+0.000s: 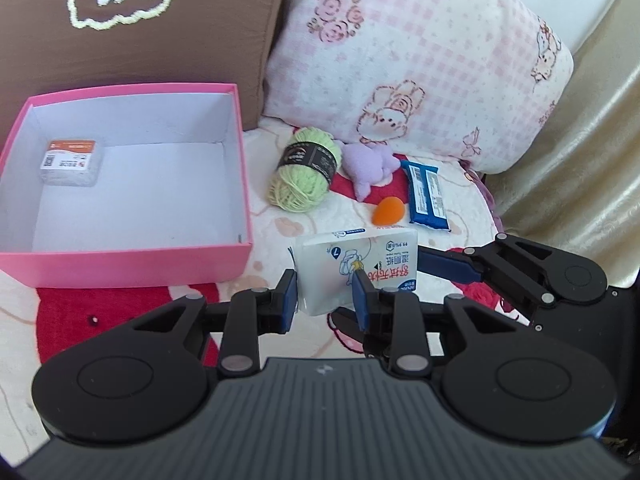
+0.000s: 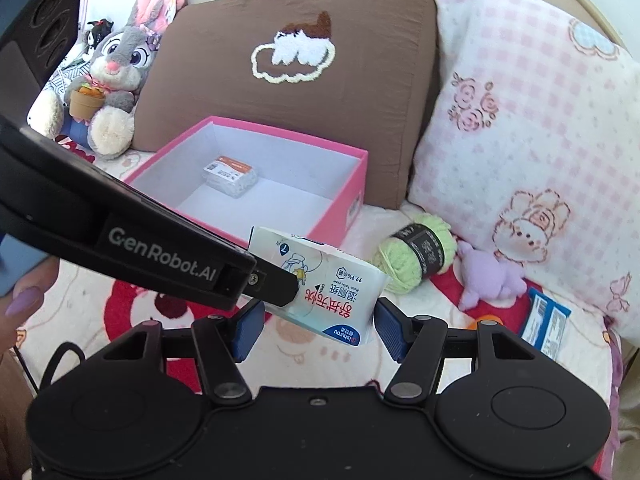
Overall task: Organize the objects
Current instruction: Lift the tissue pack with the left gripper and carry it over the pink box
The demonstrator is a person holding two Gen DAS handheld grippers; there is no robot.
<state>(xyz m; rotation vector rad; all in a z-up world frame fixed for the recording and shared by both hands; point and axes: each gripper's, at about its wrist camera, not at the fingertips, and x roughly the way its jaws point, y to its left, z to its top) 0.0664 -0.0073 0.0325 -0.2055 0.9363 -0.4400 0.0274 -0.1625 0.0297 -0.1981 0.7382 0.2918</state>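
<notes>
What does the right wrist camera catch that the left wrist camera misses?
Only the right wrist view shows the grey plush rabbit, a black speaker, and the person's hand.

Only the left wrist view shows the orange egg-shaped toy fully; in the right view it is almost hidden.

Both show the pink box, the wet wipes pack shut in the left gripper, with the right gripper open around it, the green yarn, and the purple plush.

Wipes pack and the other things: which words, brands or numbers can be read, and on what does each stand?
"GenRobot.AI": side of the left claw tool, right wrist view.
"99.9%": wipes pack, printed upside down, beside large red Chinese characters.
"7": same pack, in a blue drop mark.
Small packet in the pink box: too small.
Yarn ball band: blurred.
Blue packet: too small.
</notes>
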